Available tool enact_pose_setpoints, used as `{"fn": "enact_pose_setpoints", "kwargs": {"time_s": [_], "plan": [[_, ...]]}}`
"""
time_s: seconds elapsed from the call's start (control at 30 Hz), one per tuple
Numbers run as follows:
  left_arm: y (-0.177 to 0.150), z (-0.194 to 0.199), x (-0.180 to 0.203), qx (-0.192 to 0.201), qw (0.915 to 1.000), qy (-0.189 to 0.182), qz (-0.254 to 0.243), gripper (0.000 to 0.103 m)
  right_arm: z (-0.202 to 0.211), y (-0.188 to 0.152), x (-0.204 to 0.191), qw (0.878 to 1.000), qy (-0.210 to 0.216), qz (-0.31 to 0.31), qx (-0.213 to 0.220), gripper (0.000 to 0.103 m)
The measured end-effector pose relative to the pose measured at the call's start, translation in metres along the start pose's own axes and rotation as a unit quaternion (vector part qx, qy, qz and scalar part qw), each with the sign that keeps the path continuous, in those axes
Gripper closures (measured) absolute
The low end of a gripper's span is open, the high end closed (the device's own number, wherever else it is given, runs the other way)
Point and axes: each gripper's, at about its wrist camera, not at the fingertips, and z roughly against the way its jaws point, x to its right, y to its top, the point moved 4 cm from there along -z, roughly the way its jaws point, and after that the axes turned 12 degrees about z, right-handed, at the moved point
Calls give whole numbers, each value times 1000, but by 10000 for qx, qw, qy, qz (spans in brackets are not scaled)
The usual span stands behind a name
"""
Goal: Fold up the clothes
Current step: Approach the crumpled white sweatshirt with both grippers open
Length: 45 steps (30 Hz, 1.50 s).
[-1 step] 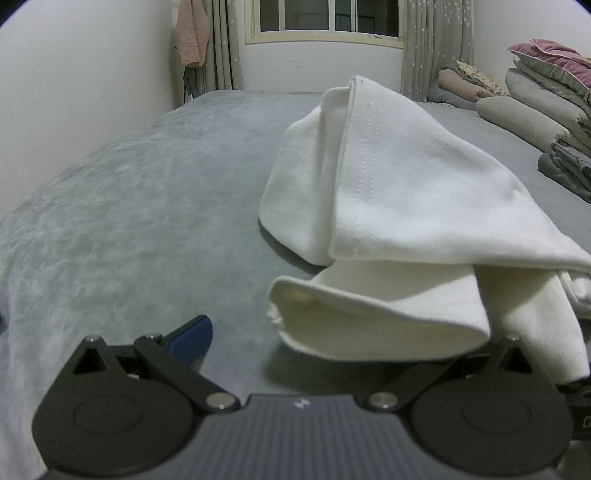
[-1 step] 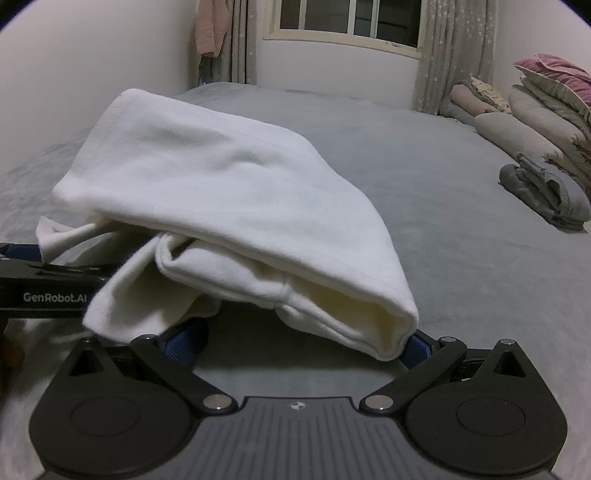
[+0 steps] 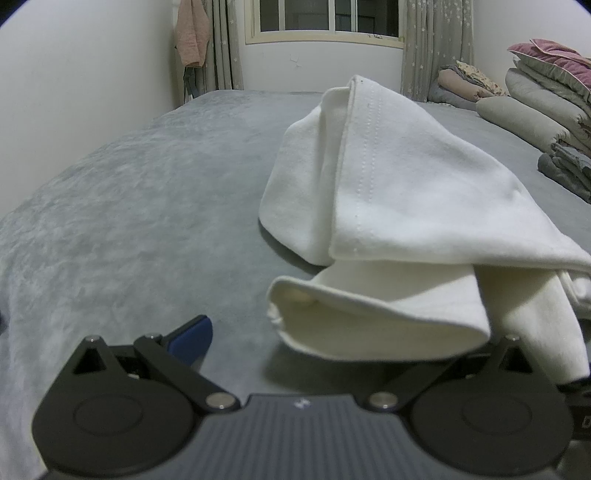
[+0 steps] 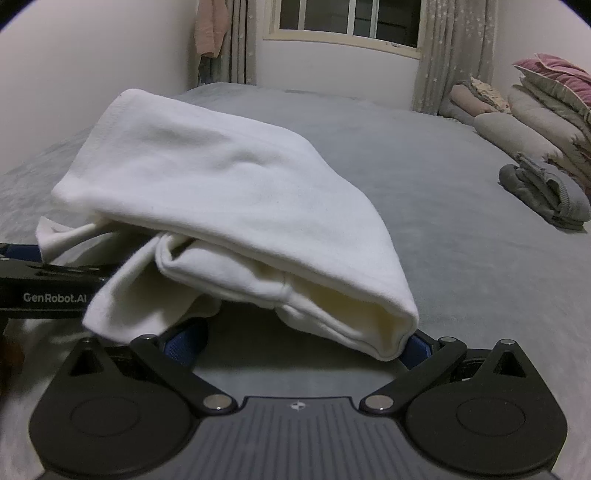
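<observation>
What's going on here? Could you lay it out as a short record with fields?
surface: grey bed cover
item handled: white garment, folded over on itself, loosely bunched
left gripper: open, garment's near edge draped over its right side
right gripper: open, garment's near edge lying across both fingers
far right: stacked bedding, folded grey clothes
background: window, curtains, pink cloth hanging

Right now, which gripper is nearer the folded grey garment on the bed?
Right. The right gripper has the grey garment ahead to its right, across bare bed. The left gripper sits on the right one's other side, farther from it.
</observation>
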Motion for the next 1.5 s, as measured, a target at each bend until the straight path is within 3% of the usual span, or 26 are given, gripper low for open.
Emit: {"fn": "enact_pose_setpoints", "kwargs": {"time_s": [0.43,1.17,1.5], "plan": [[3,-1,-2,0,10000,-53,48,0,-5,6,2,9999,49,-90,3,0],[-2,11,-5,-105,9997,-242,24,0,14,9,-24,9994,-300,184,-61,0],[-3,19,-4,-130,9995,-300,49,0,18,11,-27,9993,-259,253,-44,9]]}}
